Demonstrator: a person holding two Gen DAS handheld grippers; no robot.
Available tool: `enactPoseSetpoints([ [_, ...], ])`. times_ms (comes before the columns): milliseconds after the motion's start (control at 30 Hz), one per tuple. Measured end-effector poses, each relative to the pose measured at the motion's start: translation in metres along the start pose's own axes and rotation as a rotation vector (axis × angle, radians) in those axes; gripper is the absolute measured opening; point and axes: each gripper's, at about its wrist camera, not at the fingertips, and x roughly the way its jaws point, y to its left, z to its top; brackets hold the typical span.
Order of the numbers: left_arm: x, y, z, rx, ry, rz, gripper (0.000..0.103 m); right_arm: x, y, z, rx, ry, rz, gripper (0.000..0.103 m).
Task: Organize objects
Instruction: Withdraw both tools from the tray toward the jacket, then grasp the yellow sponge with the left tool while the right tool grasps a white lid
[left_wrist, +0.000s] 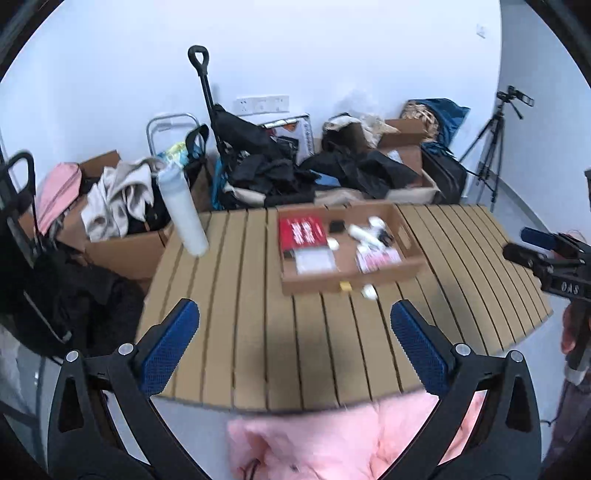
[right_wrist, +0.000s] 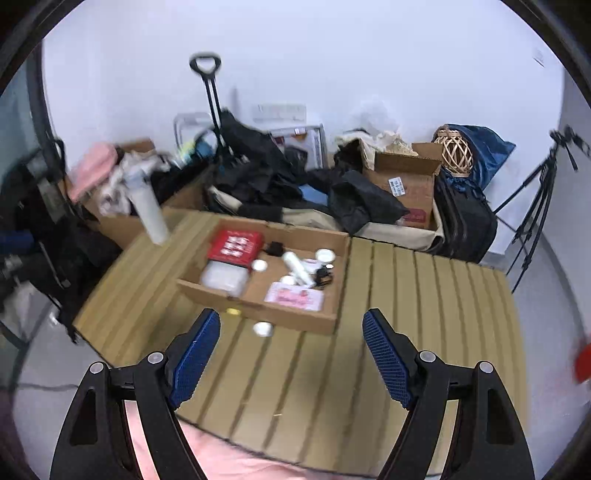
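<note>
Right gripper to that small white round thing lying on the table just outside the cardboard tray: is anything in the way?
Nothing visible. The right gripper is open above bare slats of the table, and the white round item lies just ahead, slightly left of centre. The small yellow piece sits beside it, and the tray's front wall stands right behind.

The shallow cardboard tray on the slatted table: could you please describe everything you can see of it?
The cardboard tray is a low, open-topped brown box with a handle slot in one end wall. It sits flat on the slatted table, toward its far edge. Inside lie a red packet, a clear packet, a pink card, white tubes and small round lids. A small yellow piece and a white cap lie just outside its near wall.
</note>
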Motion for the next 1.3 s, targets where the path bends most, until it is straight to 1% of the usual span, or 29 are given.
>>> enactPoseSetpoints([
  [67, -0.012, -0.005, -0.031, 0.000, -0.012, -0.033, 0.103, -0.017, 0.011, -0.029, 0.039, -0.030, 0.008, 0.083],
  [100, -0.017, -0.007, -0.047, -0.009, -0.009, -0.036, 0.103, -0.025, 0.017, -0.040, 0.044, -0.046, 0.016, 0.083],
  [133, -0.021, -0.007, -0.063, -0.026, -0.008, -0.040, 0.103, -0.037, 0.025, -0.058, 0.048, -0.080, 0.026, 0.083],
  [200, -0.028, -0.008, -0.090, -0.055, -0.003, -0.031, 0.103, -0.061, 0.037, -0.085, 0.047, -0.173, 0.021, 0.083],
  [233, -0.032, -0.009, -0.105, -0.059, -0.002, -0.009, 0.103, -0.080, 0.048, -0.108, 0.026, -0.272, -0.007, 0.083],
  [267, -0.035, -0.010, -0.115, -0.057, -0.003, 0.005, 0.103, -0.089, 0.053, -0.121, 0.015, -0.315, -0.023, 0.083],
  [300, -0.038, -0.010, -0.128, -0.053, -0.003, 0.019, 0.103, -0.098, 0.062, -0.144, 0.000, -0.353, -0.038, 0.083],
  [367, -0.040, -0.011, -0.143, -0.060, 0.006, 0.021, 0.103, -0.095, 0.076, -0.165, -0.037, -0.298, -0.026, 0.083],
  [400, -0.041, -0.013, -0.148, -0.058, 0.013, 0.012, 0.103, -0.087, 0.082, -0.175, -0.049, -0.232, -0.027, 0.083],
  [433, -0.040, -0.015, -0.150, -0.048, 0.021, 0.006, 0.103, -0.080, 0.085, -0.182, -0.053, -0.193, -0.021, 0.083],
  [500, -0.038, -0.020, -0.148, -0.027, 0.016, 0.003, 0.103, -0.072, 0.085, -0.187, -0.043, -0.170, 0.009, 0.083],
  [633, -0.030, -0.021, -0.147, -0.035, -0.006, -0.004, 0.103, -0.060, 0.075, -0.184, 0.000, -0.161, 0.026, 0.083],
  [700, -0.019, -0.019, -0.148, -0.046, -0.032, -0.015, 0.103, -0.041, 0.068, -0.181, 0.006, -0.112, 0.007, 0.083],
  [767, -0.003, -0.017, -0.147, -0.056, -0.058, -0.005, 0.103, -0.014, 0.058, -0.173, -0.005, -0.081, -0.020, 0.083],
  [800, 0.010, -0.017, -0.143, -0.055, -0.048, 0.006, 0.103, -0.004, 0.055, -0.171, -0.010, -0.067, -0.033, 0.083],
  [833, 0.024, -0.017, -0.137, -0.058, -0.020, 0.020, 0.103, 0.009, 0.051, -0.168, -0.016, -0.046, -0.047, 0.083],
  [867, 0.039, -0.016, -0.131, -0.063, 0.007, 0.026, 0.103, 0.035, 0.044, -0.160, -0.021, -0.030, -0.061, 0.083],
  [933, 0.068, -0.011, -0.117, -0.088, 0.038, 0.030, 0.103, 0.072, 0.031, -0.149, -0.009, -0.006, -0.055, 0.083],
  [967, 0.077, -0.010, -0.112, -0.097, 0.038, 0.035, 0.103, 0.103, 0.024, -0.139, 0.008, 0.015, -0.029, 0.083],
  [1033, 0.103, -0.003, -0.101, -0.112, 0.029, 0.061, 0.103, 0.143, 0.021, -0.126, 0.012, 0.035, 0.008, 0.083],
  [1100, 0.128, 0.004, -0.094, -0.125, 0.050, 0.093, 0.103, 0.197, 0.025, -0.109, -0.031, 0.089, 0.020, 0.083],
  [1133, 0.140, 0.007, -0.091, -0.134, 0.059, 0.093, 0.103, 0.222, 0.027, -0.102, -0.042, 0.099, 0.009, 0.083],
  [1167, 0.152, 0.010, -0.089, -0.147, 0.072, 0.090, 0.103, 0.235, 0.029, -0.098, -0.040, 0.100, 0.002, 0.083],
  [1233, 0.176, 0.015, -0.084, -0.170, 0.095, 0.058, 0.103, 0.271, 0.030, -0.088, -0.007, 0.099, 0.012, 0.083],
  [1267, 0.186, 0.015, -0.083, -0.175, 0.102, 0.046, 0.103, 0.285, 0.030, -0.086, -0.009, 0.116, -0.011, 0.072],
  [1300, 0.198, 0.013, -0.081, -0.176, 0.102, 0.035, 0.103, 0.294, 0.030, -0.086, -0.014, 0.138, -0.037, 0.037],
])
